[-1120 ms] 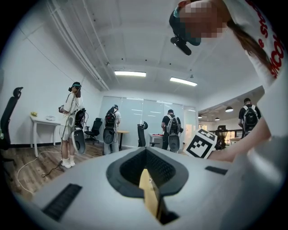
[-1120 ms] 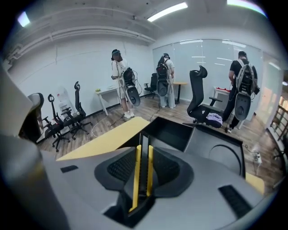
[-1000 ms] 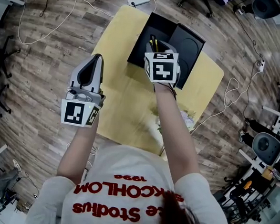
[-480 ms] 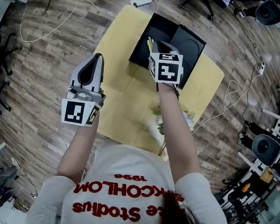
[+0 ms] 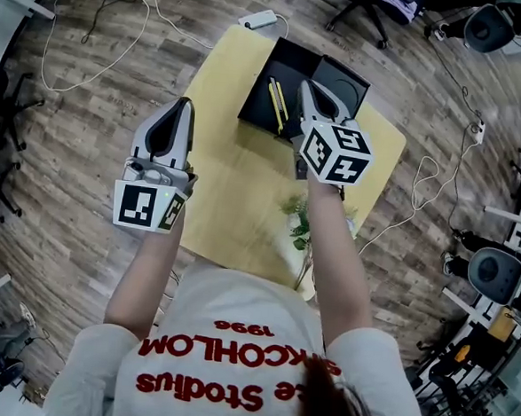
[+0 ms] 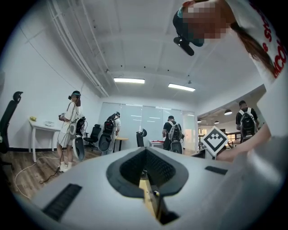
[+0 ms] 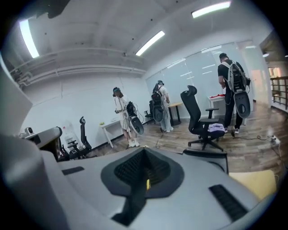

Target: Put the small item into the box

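Two thin yellow sticks (image 5: 275, 104) lie side by side inside the open black box (image 5: 268, 68) on the yellow table (image 5: 231, 178). The box's lid (image 5: 345, 82) lies open on its right. My right gripper (image 5: 306, 89) hangs above the box's middle, just right of the sticks. Its jaws have just been closing and now meet with nothing between them (image 7: 144, 152). Over the table's left edge my left gripper (image 5: 182, 107) points level, away from the box, jaws together and empty (image 6: 145, 153).
A small green plant (image 5: 300, 216) stands on the table's near right part, under my right forearm. A power strip (image 5: 258, 19) and cables lie on the wooden floor beyond the table. Office chairs (image 7: 200, 117) and several people (image 6: 71, 130) stand around the room.
The right gripper has lifted out of the box and tilted up, leaving the yellow sticks lying uncovered inside. The left gripper has hardly moved.
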Demonstrator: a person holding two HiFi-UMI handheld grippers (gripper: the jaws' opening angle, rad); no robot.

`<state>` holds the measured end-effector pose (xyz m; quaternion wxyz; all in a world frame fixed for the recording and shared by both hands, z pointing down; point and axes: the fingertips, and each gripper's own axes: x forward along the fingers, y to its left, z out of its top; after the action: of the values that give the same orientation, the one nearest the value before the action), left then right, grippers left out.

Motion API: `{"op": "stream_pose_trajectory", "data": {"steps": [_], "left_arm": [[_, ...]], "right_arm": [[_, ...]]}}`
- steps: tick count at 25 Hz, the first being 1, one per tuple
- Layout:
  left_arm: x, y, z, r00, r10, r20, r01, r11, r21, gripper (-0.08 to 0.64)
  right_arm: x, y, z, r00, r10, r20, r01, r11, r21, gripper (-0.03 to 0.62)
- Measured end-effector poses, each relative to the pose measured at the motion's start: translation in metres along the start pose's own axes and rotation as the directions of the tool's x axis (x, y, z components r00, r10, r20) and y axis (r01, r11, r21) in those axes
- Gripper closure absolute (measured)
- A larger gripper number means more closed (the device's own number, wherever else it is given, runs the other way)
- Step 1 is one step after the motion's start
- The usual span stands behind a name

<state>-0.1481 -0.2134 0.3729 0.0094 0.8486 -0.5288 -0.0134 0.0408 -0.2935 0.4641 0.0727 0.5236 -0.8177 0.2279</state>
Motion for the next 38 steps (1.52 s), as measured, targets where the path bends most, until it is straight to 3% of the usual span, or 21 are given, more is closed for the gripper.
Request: {"op": "stream_pose_trajectory", "data": {"steps": [8, 16, 21, 28, 38], "left_arm": [[-0.007, -0.025, 0.03, 0.998, -0.042, 0.054, 0.04, 0.999, 0.033, 0.554], [-0.025, -0.052, 0.057, 0.992, -0.088, 0.089, 0.082, 0.994, 0.069, 0.554], [-0.04, -0.065, 0.062, 0.99, -0.111, 0.085, 0.104, 0.991, 0.084, 0.554], [-0.053, -0.075, 0.073, 0.986, -0.128, 0.104, 0.118, 0.988, 0.094, 0.554], [-0.058, -0.087, 0.081, 0.978, -0.172, 0.122, 0.161, 0.982, 0.097, 0.554]], "right_arm": [[-0.071, 0.022, 0.049, 0.985, 0.009, 0.174, 0.003, 0.997, -0.071, 0.588], [-0.142, 0.045, 0.067, 0.967, -0.001, 0.253, 0.047, 0.983, -0.175, 0.589], [-0.181, 0.054, 0.075, 0.951, -0.009, 0.31, 0.065, 0.983, -0.171, 0.588], [-0.217, 0.053, 0.077, 0.933, -0.037, 0.359, 0.099, 0.983, -0.156, 0.588], [-0.243, 0.054, 0.07, 0.93, -0.068, 0.361, 0.136, 0.977, -0.165, 0.589]]}}
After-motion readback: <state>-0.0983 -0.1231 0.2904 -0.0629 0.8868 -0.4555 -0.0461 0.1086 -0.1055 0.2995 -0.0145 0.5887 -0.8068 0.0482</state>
